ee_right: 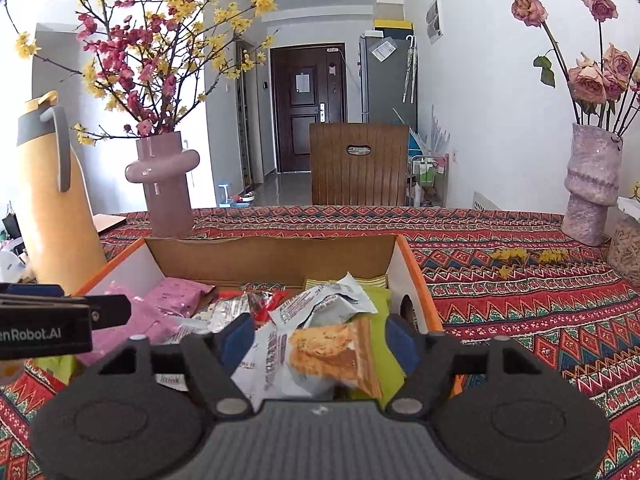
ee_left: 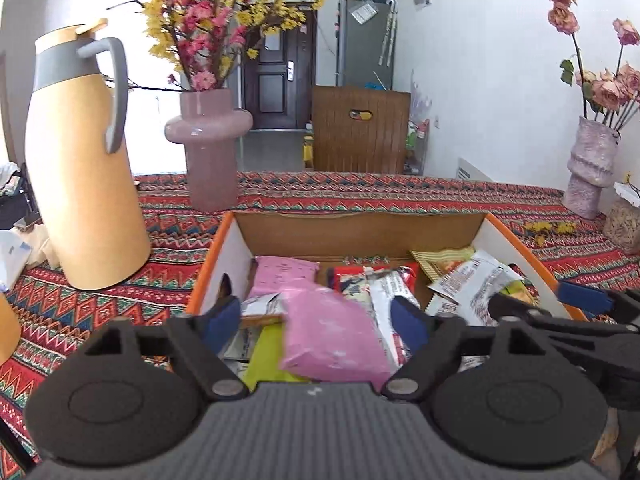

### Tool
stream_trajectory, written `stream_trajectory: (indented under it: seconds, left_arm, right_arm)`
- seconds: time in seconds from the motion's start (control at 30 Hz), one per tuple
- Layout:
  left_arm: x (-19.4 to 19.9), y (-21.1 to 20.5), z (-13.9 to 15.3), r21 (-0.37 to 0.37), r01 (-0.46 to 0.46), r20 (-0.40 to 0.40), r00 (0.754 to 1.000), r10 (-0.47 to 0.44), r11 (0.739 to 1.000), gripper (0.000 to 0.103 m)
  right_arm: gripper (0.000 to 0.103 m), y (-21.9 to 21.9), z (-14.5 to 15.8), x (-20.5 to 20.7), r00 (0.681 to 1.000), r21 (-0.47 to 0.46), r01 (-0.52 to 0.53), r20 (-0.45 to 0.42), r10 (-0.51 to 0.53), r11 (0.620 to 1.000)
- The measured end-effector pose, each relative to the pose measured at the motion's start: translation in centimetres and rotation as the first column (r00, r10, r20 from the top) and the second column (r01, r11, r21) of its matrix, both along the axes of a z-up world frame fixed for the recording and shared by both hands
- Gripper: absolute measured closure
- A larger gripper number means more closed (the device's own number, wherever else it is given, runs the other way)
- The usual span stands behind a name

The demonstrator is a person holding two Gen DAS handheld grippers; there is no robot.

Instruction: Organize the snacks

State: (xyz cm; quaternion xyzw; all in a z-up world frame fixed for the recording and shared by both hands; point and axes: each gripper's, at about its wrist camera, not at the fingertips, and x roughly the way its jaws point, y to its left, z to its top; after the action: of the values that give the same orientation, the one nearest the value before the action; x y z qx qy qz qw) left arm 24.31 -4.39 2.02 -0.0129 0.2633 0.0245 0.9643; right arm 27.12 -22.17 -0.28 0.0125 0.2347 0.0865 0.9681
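An orange-rimmed cardboard box [ee_left: 360, 236] holds several snack packets. My left gripper [ee_left: 316, 320] hangs open over its left half. A blurred pink packet [ee_left: 332, 332] lies between the fingers, and neither pad presses on it. A second pink packet [ee_left: 284, 276] and a white wrapper [ee_left: 476, 284] lie further in. My right gripper [ee_right: 320, 340] stands open over the box's [ee_right: 272, 256] right half. Between its fingers is a clear packet with a golden biscuit [ee_right: 332, 352], loose on a green packet [ee_right: 384, 344]. A crumpled white wrapper [ee_right: 324, 300] lies just beyond.
A tall yellow thermos jug [ee_left: 84, 184] stands left of the box and a pink vase of blossom branches [ee_left: 210, 140] behind it. A textured vase of dried roses [ee_left: 590, 168] and a jar [ee_left: 624, 228] stand far right on the patterned tablecloth [ee_right: 520, 304]. A wooden chair [ee_left: 360, 128] faces the table's far edge.
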Motion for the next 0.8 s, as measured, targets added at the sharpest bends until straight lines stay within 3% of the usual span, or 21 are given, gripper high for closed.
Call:
stream_trajectory:
  seconds: [0.03,0.07,0.47,0.8]
  left_arm:
    - [-0.3,0.2,0.1,-0.001,-0.001,0.013,1.0,0.001,1.0,0.007]
    - [-0.6,0.3,0.2,-0.003,0.001,0.024,1.0,-0.001,1.0,0.002]
    - [-8.3,1.7,1.6,-0.012,0.033,0.143,0.989,-0.031,0.999,0.0]
    - [-15.7,2.5,-1.0,-0.044,0.124,0.085,0.989,-0.12,0.991,0.0]
  right_arm:
    - [0.004,-0.1,0.0,-0.3,1.0,0.003,0.005,0.006,-0.005,1.0]
    - [0.002,-0.3,0.1,-0.7,1.0,0.004,0.01,0.016,-0.01,1.0]
    - [0.0,-2.9,1.6,-8.2,0.998,0.029,0.024,0.063,-0.026,0.999]
    - [0.0,-3.6,0.7,-17.1,0.999,0.055,0.001,0.04,-0.003,0.998]
